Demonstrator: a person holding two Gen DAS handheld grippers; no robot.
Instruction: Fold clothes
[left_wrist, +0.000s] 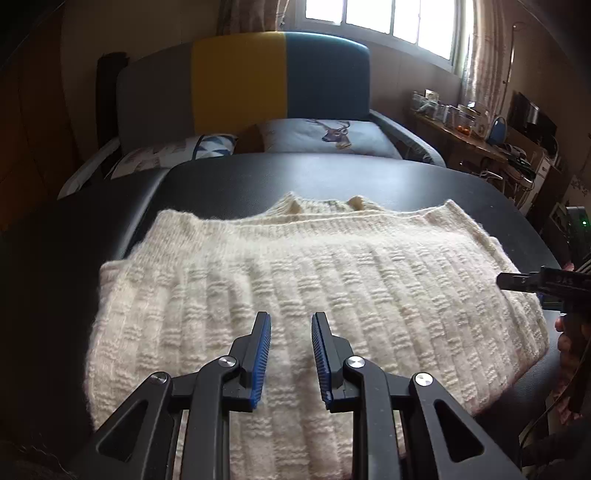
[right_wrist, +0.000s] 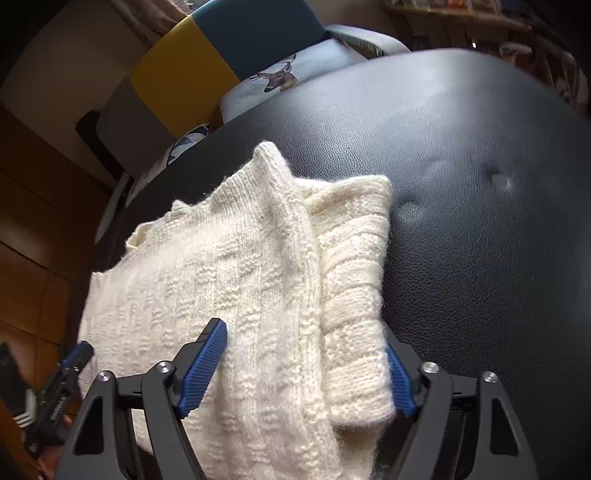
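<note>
Left tool (left_wrist: 291, 356): released, blue pads parted, hovering low over the near middle of the cream knit sweater (left_wrist: 295, 288), gripping nothing. Right tool (right_wrist: 306, 369): spread wide, straddling the sweater's right-hand folded edge, pads on either side of the doubled layers, not yet clenched on them. Sweater lying flat and partly folded on the black padded leather surface (right_wrist: 480, 221), ribbed collar at the far end, one side already turned inward. Beyond it, a bed with a yellow and blue headboard (left_wrist: 240, 81) and a deer-print pillow (left_wrist: 325, 138).

Best next, by judgement: close on all layers of the edge together, lift only slightly, carry the fold across evenly, keep the thick knit from bunching or sliding on the slick leather.
</note>
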